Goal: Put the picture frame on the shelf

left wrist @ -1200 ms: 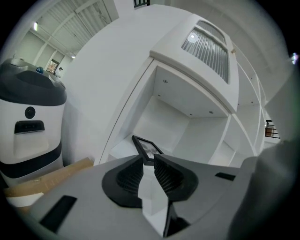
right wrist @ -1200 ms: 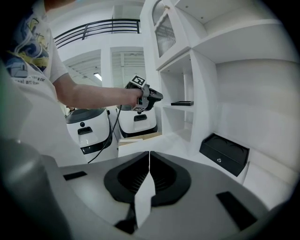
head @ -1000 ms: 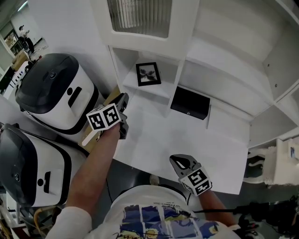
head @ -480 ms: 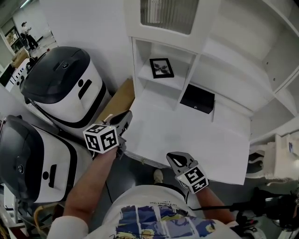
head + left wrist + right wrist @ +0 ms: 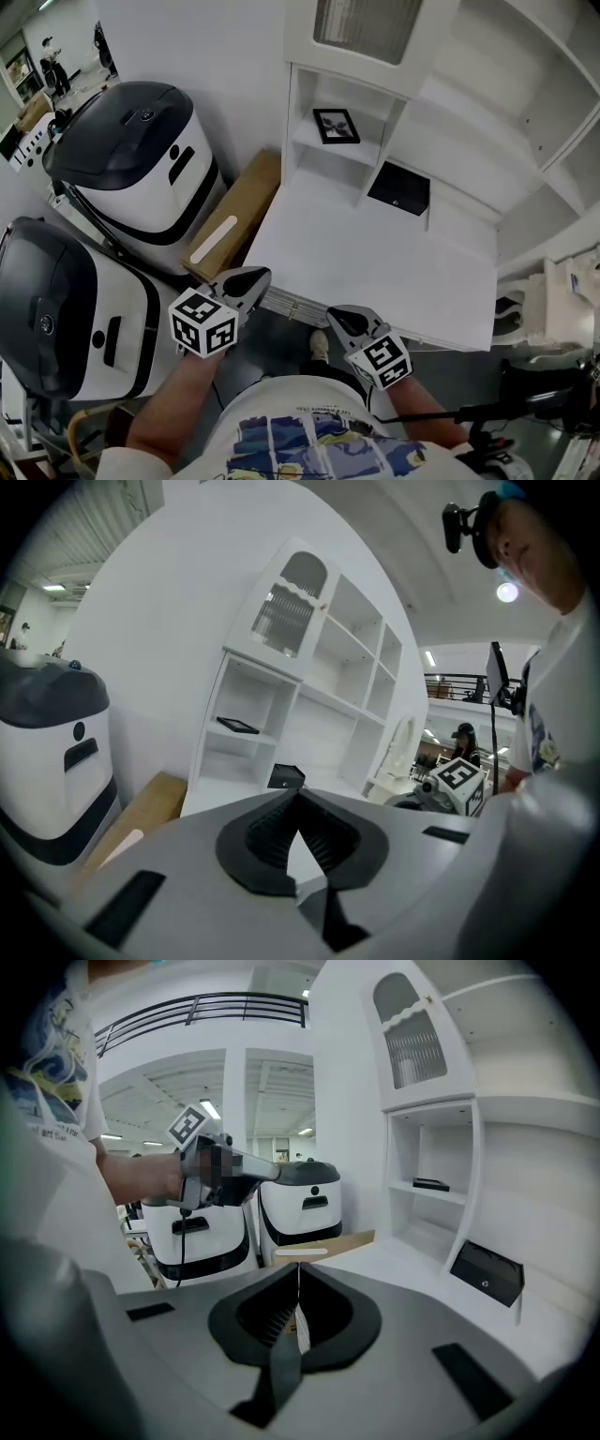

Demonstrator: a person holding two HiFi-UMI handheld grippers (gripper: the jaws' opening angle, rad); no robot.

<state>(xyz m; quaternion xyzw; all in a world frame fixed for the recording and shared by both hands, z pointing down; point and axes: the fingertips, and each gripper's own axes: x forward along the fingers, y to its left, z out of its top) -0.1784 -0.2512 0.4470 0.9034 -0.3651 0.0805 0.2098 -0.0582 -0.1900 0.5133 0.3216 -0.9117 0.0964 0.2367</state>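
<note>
Picture frame (image 5: 336, 126) on white shelf (image 5: 323, 151), black box (image 5: 399, 188) on desk (image 5: 375, 267)

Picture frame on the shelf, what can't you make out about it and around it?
- picture frame: its image is too small in the head view, seen edge-on in both gripper views.
- cabinet door: ribbed glass blurs what's behind.
- black box: front marking too small.

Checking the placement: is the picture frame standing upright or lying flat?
Lying flat: the picture frame rests face-up on the shelf board.

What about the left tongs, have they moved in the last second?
Yes. The left tongs drew back from over the desk to before its front edge, toward the person.
</note>
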